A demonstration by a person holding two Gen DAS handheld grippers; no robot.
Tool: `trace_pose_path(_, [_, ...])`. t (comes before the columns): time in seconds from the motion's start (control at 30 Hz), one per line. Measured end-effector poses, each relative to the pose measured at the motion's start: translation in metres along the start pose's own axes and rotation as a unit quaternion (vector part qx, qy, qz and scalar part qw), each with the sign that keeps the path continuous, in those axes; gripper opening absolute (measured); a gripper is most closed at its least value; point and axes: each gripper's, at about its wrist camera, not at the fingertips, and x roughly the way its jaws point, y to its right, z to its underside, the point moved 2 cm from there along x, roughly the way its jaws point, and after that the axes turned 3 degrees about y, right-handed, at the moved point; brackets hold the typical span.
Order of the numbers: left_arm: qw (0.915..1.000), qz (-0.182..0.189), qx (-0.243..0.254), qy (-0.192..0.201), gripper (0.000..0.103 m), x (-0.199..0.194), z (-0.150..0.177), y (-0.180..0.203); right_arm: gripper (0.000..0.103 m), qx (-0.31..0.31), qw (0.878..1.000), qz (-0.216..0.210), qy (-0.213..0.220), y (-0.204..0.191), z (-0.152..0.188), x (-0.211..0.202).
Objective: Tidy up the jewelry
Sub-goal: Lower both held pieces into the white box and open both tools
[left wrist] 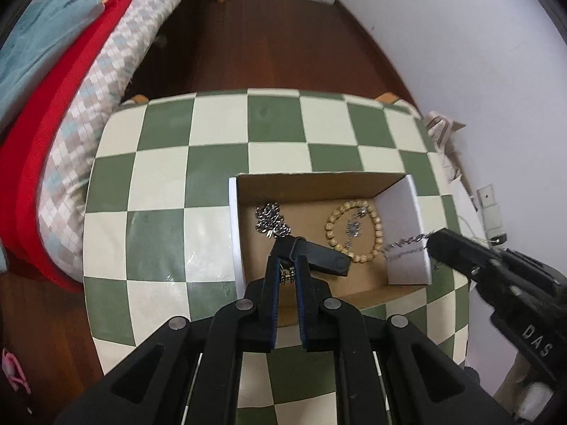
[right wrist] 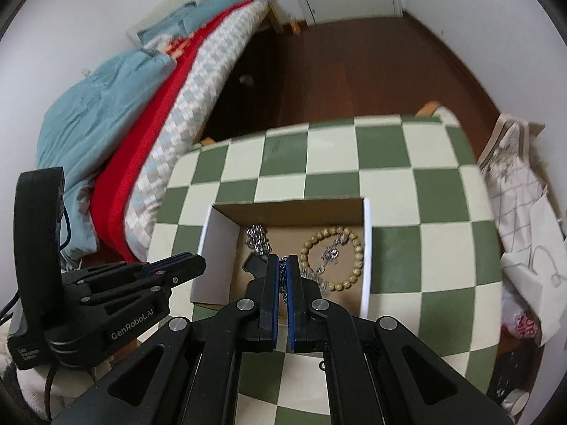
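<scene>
From the left wrist, the left tool is pinching a small beaded trinket low over the cardboard box on the checkered tabletop. A black strap is lying just ahead. Releasing it cleanly means parting the fingers close to the box floor, clear of the wooden bead bracelet and the silver chain pile.

From the right wrist, the right tool is clamping a silver chain that is hanging over the box, pitched downward; it should lower gently beside the bracelet.
</scene>
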Motion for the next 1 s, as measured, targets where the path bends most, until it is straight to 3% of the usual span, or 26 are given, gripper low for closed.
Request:
trace_pose_path(0.17, [0.9997,-0.017,-0.011,-0.014,0.016,0.006,-0.009,-0.003,0.005,0.024,0.999,0.009,-0.045,0.016,-0.004,0.021])
trace_pose_path(0.23, [0.9996,-0.024,-0.014,-0.005,0.034,0.003,-0.012,-0.005,0.005,0.030,0.998,0.016,-0.059,0.021,-0.004,0.024])
trace_pose_path(0.27, [0.9994,-0.030,-0.016,0.001,0.051,0.001,-0.014,-0.006,0.008,0.030,0.997,0.018,-0.063,0.022,-0.004,0.025])
trace_pose_path(0.3, [0.9991,-0.037,-0.017,0.010,0.066,-0.002,-0.015,-0.007,0.011,0.031,0.997,0.022,-0.065,0.024,-0.005,0.025])
trace_pose_path(0.37, [0.9983,-0.048,-0.021,0.025,0.072,-0.008,-0.017,-0.009,0.040,0.032,0.997,0.027,-0.070,0.027,-0.005,0.024])
trace_pose_path(0.4, [0.9979,-0.053,-0.023,0.029,0.072,-0.010,-0.017,-0.010,0.046,0.031,0.997,0.031,-0.069,0.027,-0.005,0.022])
trace_pose_path(0.47, [0.9972,-0.060,-0.028,0.036,0.076,-0.014,-0.019,-0.013,0.051,0.027,0.997,0.036,-0.066,0.027,-0.005,0.019])
trace_pose_path(0.53, [0.9957,-0.074,-0.028,0.047,0.092,-0.019,-0.018,-0.014,0.052,0.014,0.997,0.049,-0.060,0.024,-0.005,0.014])
trace_pose_path(0.57, [0.9949,-0.082,-0.028,0.053,0.100,-0.021,-0.018,-0.015,0.060,0.005,0.996,0.061,-0.057,0.023,-0.005,0.012])
trace_pose_path(0.6, [0.9936,-0.093,-0.026,0.058,0.102,-0.023,-0.016,-0.016,0.066,-0.005,0.996,0.077,-0.054,0.021,-0.004,0.010])
trace_pose_path(0.67, [0.9908,-0.115,-0.024,0.068,0.102,-0.028,-0.013,-0.018,0.090,-0.028,0.992,0.114,-0.046,0.018,-0.002,0.007])
trace_pose_path(0.77, [0.9858,-0.143,-0.021,0.085,0.103,-0.033,-0.004,-0.022,0.100,-0.046,0.986,0.157,-0.042,0.018,0.006,0.006])
trace_pose_path(0.87, [0.9809,-0.166,-0.024,0.099,0.103,-0.038,0.009,-0.025,0.103,-0.041,0.984,0.168,-0.045,0.021,0.017,0.008])
trace_pose_path(1.0, [0.9798,-0.169,-0.026,0.103,0.103,-0.042,0.027,-0.025,0.103,-0.037,0.982,0.179,-0.043,0.022,0.031,0.008])
